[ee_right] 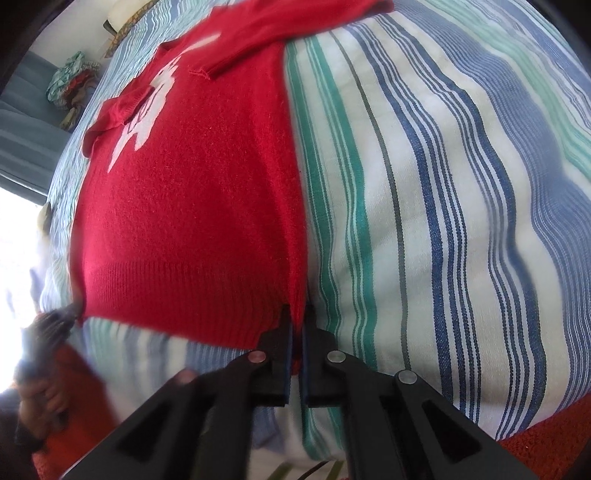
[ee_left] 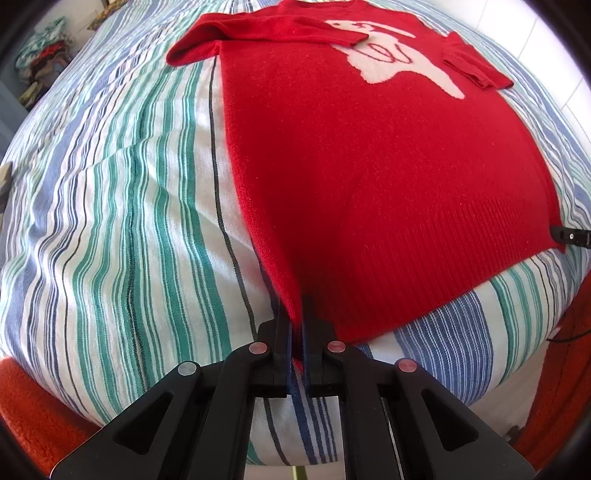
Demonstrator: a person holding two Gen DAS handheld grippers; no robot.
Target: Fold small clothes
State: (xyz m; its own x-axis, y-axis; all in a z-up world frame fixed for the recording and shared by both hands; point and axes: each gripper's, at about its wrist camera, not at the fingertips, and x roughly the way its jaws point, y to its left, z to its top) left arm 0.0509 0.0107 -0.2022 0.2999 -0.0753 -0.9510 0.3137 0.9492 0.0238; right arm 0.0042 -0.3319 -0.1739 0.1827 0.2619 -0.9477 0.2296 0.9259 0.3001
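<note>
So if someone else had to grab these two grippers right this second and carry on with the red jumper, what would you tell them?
Left gripper: shut on the red sweater, at the bottom-left corner of its ribbed hem.
Right gripper: shut on the same sweater, at the bottom-right hem corner.
The sweater lies face up on the striped bedcover, white animal design showing, neck end farthest away.
Done: both sleeves are already folded in across the chest.
Left: probably carry the hem up and over toward the collar, lay it down evenly, let go, then smooth or fold once more. Keep both corners level as you lift.
</note>
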